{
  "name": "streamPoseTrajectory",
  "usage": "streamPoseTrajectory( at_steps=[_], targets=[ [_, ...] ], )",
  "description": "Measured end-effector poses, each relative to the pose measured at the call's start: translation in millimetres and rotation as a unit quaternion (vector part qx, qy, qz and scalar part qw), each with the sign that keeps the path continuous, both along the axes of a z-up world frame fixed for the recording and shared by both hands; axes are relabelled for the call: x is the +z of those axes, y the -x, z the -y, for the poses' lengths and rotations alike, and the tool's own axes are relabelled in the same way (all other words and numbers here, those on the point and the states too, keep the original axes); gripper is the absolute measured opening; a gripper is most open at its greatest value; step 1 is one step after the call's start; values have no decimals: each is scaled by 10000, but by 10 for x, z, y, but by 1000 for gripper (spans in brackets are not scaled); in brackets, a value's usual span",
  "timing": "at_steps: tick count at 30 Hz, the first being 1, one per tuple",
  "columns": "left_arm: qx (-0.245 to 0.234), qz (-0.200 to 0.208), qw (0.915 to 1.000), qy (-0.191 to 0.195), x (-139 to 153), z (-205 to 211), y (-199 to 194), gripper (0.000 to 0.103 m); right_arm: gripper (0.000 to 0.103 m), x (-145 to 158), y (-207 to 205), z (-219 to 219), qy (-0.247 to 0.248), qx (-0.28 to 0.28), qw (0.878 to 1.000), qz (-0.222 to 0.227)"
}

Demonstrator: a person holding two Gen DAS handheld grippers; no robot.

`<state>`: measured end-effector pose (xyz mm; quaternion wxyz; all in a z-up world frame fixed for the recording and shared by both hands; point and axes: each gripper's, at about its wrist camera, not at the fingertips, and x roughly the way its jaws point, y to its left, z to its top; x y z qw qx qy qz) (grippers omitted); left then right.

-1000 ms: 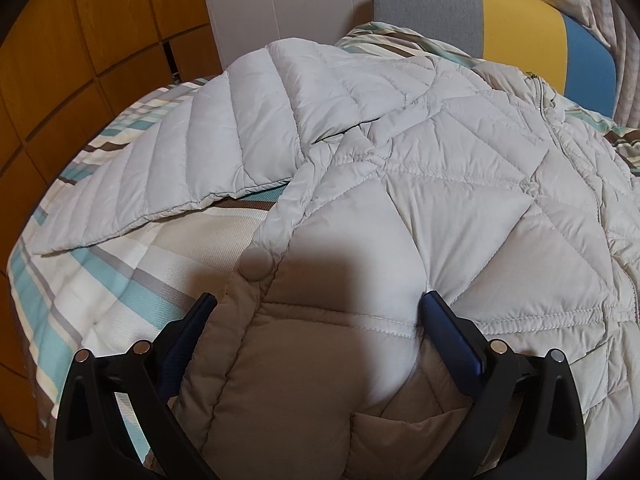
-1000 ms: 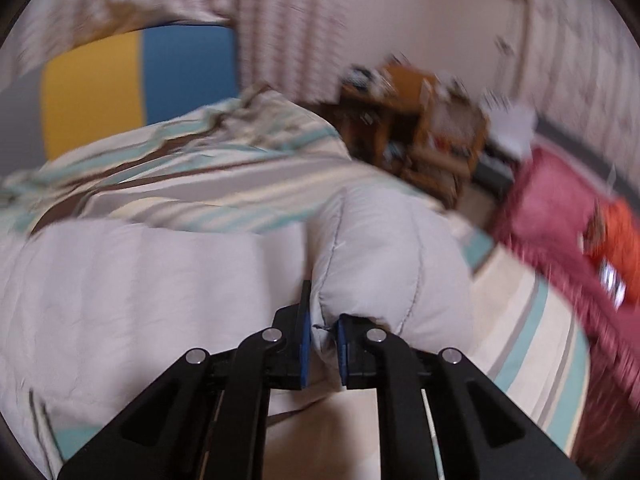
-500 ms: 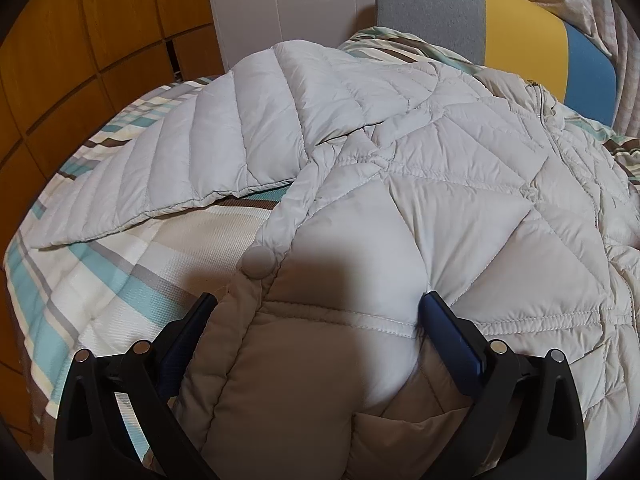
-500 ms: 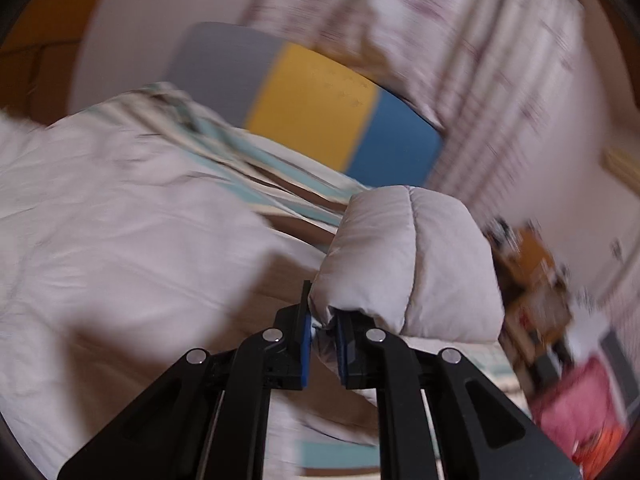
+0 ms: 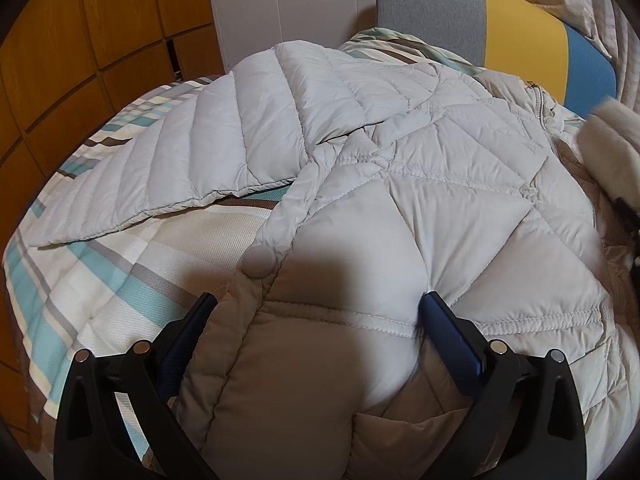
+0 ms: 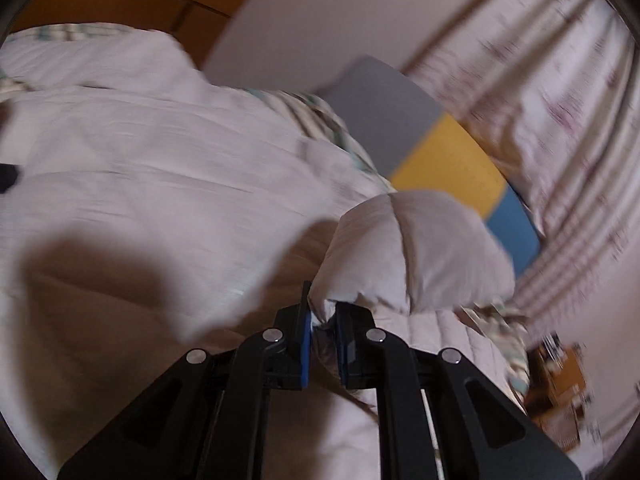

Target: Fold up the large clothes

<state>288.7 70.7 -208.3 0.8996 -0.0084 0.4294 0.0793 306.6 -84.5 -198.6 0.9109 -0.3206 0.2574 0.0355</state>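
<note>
A pale grey quilted down jacket (image 5: 420, 184) lies spread on a striped bed, its left sleeve (image 5: 168, 168) stretched out to the left. My left gripper (image 5: 316, 312) is open, its jaws wide apart on either side of the jacket's lower edge. My right gripper (image 6: 322, 316) is shut on the cuff of the right sleeve (image 6: 416, 248) and holds it lifted over the jacket body (image 6: 160, 168). That sleeve also shows at the right edge of the left wrist view (image 5: 612, 156).
The striped bedcover (image 5: 100, 288) shows left of the jacket. A grey, yellow and blue headboard (image 5: 516, 36) stands behind. Wooden cabinets (image 5: 80, 40) line the left. Curtains (image 6: 560, 100) hang at the right.
My right gripper has swung the held sleeve leftward over the jacket body. The sleeve has entered the left wrist view at the right edge. The left gripper has stayed put.
</note>
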Motion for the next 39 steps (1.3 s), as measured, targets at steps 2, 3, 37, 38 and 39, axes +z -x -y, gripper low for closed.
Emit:
streamPoseTrajectory(
  at_steps=[2, 3, 37, 38, 39],
  targets=[
    [-2, 3, 10000, 6, 1, 3, 3, 100, 39, -80, 4, -101, -16, 306, 9995, -115],
    [-4, 5, 10000, 13, 4, -3, 8, 100, 51, -120, -3, -136, 47, 341, 9993, -147],
    [-1021, 248, 9928, -577, 96, 1216, -949, 95, 88, 258, 685, 2355, -3530, -3281, 8722, 836],
    [-979, 240, 9936, -500, 88, 1179, -957, 96, 88, 270, 688, 2367, -3577, -3260, 8713, 809],
    [-924, 258, 9943, -466, 88, 1151, -954, 96, 88, 282, 675, 2382, -3628, -3252, 8703, 726]
  ],
)
